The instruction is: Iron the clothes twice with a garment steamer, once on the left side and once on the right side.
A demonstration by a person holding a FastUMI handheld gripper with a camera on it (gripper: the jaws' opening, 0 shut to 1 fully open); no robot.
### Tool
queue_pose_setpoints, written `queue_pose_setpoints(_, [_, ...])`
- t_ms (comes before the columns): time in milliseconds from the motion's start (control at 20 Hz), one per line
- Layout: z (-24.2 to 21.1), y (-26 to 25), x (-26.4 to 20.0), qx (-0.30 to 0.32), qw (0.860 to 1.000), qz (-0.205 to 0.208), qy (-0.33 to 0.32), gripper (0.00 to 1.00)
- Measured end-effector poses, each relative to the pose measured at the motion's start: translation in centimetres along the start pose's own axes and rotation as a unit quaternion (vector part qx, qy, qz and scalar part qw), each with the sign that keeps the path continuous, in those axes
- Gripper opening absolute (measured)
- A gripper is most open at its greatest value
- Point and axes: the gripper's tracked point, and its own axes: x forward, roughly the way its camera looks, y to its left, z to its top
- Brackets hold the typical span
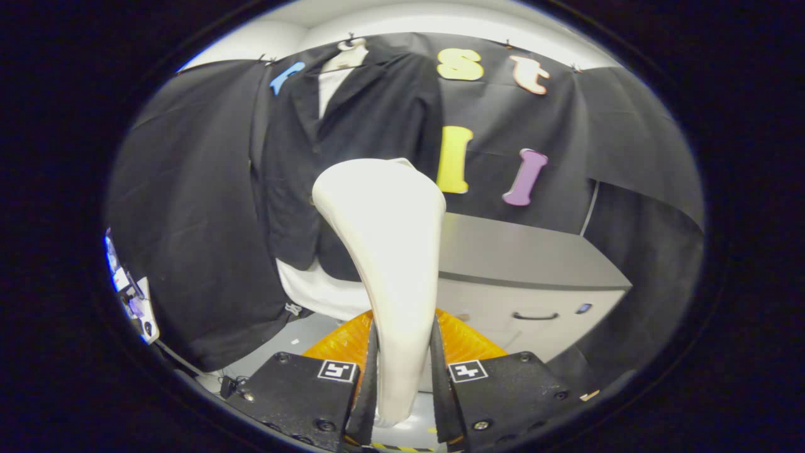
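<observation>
Between our two fingers [377, 371] sits the steamer [387, 251], one white curved body whose narrow handle end both fingers press on, so the gripper [402, 377] is clamped on it. Each finger block carries one square black-and-white marker; we count two, and neither holds writing we can read. No brand or label shows on the steamer from here.

Beyond the steamer hangs one dark jacket [352, 145] on a hanger [348, 53], with a white garment [327, 292] under it that shows at the collar and below the hem. The steamer's wide head rises in front of the jacket's lower right part and hides it; we cannot tell whether the two touch.

Right of the jacket stands one grey cabinet [522, 277], with one dark drawer handle [534, 316] on its front and a small blue mark beside it, too small to read. An orange ribbed thing [462, 340] lies just ahead of the fingers, partly hidden by the steamer. At the far left some small objects are blurred beyond telling.
</observation>
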Motion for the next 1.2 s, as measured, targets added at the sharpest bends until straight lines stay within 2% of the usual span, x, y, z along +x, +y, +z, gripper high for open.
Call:
queue_pose_setpoints(200, [-4.7, -8.7, -6.8, 0.045, 0.999, -0.029, -0.007, 0.40])
queue_pose_setpoints(350, [-10.0, -12.6, -11.2, 0.075, 0.997, -0.029, -0.001, 0.40])
queue_pose_setpoints(550, [-14.6, -16.5, -15.7, 0.093, 0.995, -0.031, 0.004, 0.40])
queue_pose_setpoints(900, [-20.4, -17.6, -17.7, 0.111, 0.993, -0.024, 0.042, 0.40])
queue_pose_setpoints(1200, [-19.3, -17.3, -18.5, 0.112, 0.993, -0.024, 0.019, 0.40])
